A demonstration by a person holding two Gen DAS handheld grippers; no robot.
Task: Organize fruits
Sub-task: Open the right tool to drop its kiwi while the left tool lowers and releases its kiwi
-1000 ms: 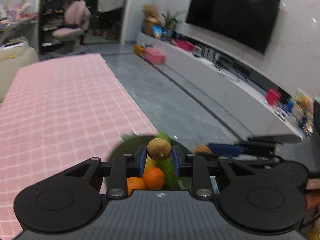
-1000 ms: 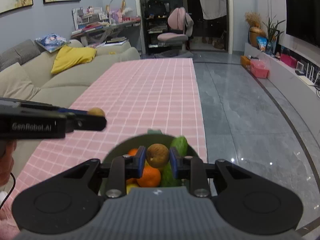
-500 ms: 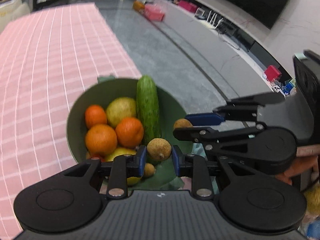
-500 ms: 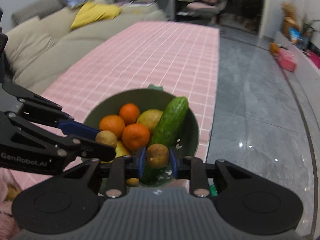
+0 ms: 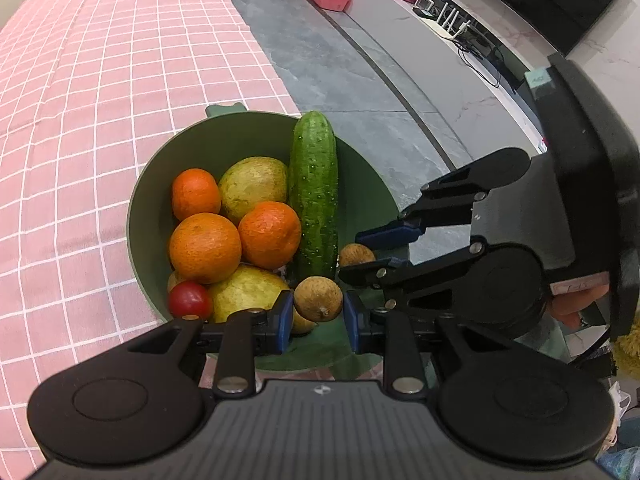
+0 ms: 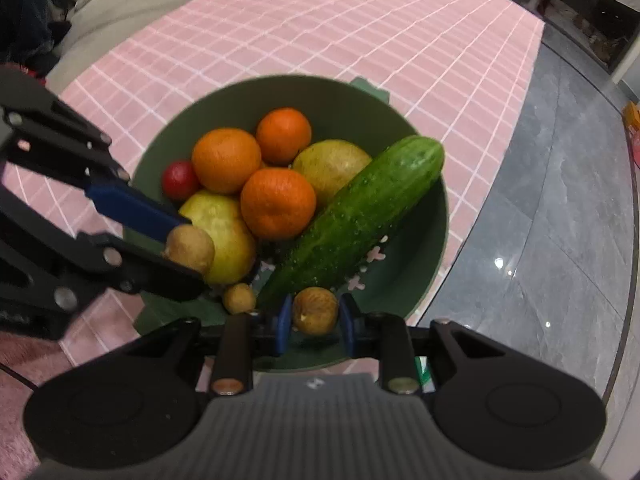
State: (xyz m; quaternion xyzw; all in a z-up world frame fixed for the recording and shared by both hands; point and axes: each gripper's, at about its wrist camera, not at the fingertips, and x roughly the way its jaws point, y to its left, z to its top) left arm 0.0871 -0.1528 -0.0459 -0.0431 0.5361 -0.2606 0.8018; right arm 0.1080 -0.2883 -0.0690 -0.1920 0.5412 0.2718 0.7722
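3 oranges (image 5: 205, 247), cucumber (image 5: 313, 196), cherry tomato (image 5: 189, 300) in green bowl (image 5: 160, 216).

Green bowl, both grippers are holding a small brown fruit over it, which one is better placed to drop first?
Probably the right gripper: its brown fruit hangs over bare floor of the green bowl. The left gripper's fruit sits above a loose small fruit.
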